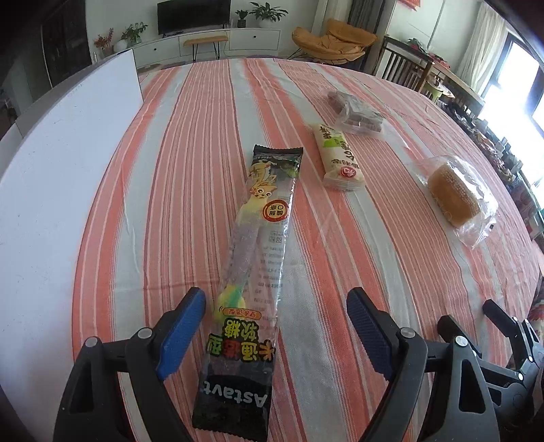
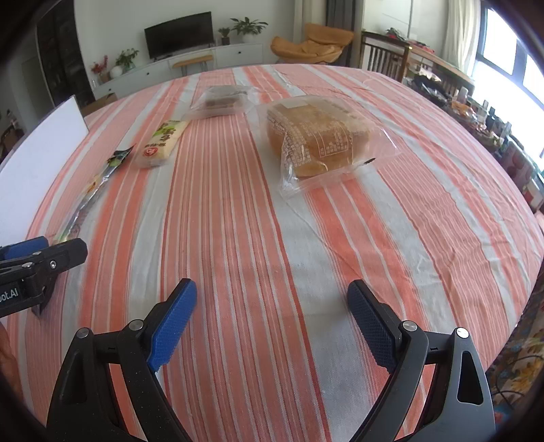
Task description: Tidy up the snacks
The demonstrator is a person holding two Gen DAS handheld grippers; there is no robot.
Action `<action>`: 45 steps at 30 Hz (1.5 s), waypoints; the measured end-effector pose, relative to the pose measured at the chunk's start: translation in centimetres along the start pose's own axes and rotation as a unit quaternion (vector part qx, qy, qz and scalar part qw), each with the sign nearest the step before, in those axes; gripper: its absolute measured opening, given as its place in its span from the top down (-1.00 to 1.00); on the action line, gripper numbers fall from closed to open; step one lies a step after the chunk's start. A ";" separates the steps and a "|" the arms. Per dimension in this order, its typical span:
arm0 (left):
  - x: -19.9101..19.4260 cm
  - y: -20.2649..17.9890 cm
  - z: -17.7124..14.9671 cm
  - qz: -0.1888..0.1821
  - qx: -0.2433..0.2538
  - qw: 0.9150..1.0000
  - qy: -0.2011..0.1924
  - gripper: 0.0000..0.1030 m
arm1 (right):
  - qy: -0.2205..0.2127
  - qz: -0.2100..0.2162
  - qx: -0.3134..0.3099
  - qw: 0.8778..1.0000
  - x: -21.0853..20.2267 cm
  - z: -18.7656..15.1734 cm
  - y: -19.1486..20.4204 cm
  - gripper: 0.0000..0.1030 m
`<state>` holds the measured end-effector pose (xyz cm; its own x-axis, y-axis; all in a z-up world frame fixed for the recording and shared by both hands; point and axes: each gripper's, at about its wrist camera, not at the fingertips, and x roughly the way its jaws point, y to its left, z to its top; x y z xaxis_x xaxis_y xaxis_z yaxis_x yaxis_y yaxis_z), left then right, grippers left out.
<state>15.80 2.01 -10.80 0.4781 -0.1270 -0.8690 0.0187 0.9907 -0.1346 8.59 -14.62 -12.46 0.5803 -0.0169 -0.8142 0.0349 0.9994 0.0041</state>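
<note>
Striped orange-and-white tablecloth (image 1: 190, 142) spread over the whole table, taken here as the landmark for every place.

Long gummy-candy packet (image 1: 253, 272) lying flat on the tablecloth, near its left side, running lengthwise away from the camera; black end with white lettering nearest, black serrated end farthest. Left gripper (image 1: 275, 326) poised over the near part of that packet, jaws released and standing wide, blue pads (image 1: 182, 335) on either side of the wrapper and clear of it, nothing pinched.

Cream-coloured snack bar (image 1: 340, 158) resting on the tablecloth beyond the candy packet and a little to its right, apart from it. Clear bag of dark brown pieces (image 1: 357, 114) farther back still on the cloth, just behind the snack bar. Bagged bread loaf (image 1: 455, 193) toward the right side of the tablecloth, well apart from the candy packet, in a loose transparent wrapper.

Right gripper (image 2: 272, 319) held over a bare stretch of the tablecloth at its near edge, jaws released and spread, nothing between the pads. Bread loaf directly ahead of it on the cloth, apart from the fingers.

White board (image 1: 61, 163) lying beside the left edge of the tablecloth. Beyond the far edge of the cloth: television (image 1: 193, 15), potted plants (image 1: 267, 13), orange lounge chair (image 1: 335, 39).
</note>
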 end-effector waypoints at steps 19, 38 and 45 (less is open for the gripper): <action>1.1 3.7 0.7 0.103 -0.049 0.993 -0.043 -0.81 | 0.000 0.000 0.000 1.000 0.0 0.0 0.0 -0.80; 1.2 4.0 0.0 0.101 -0.039 0.992 -0.064 -1.00 | 0.000 0.000 0.000 1.000 0.0 0.0 -0.1 -0.80; 1.2 4.0 0.0 0.101 -0.039 0.992 -0.064 -1.00 | 0.000 0.000 0.000 1.000 -0.1 0.0 -0.1 -0.81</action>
<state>16.44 5.81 -12.38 0.5732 0.0856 -0.8149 -0.1550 0.9879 -0.0053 8.56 -14.68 -12.42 0.5804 -0.0175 -0.8141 0.0358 0.9993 0.0041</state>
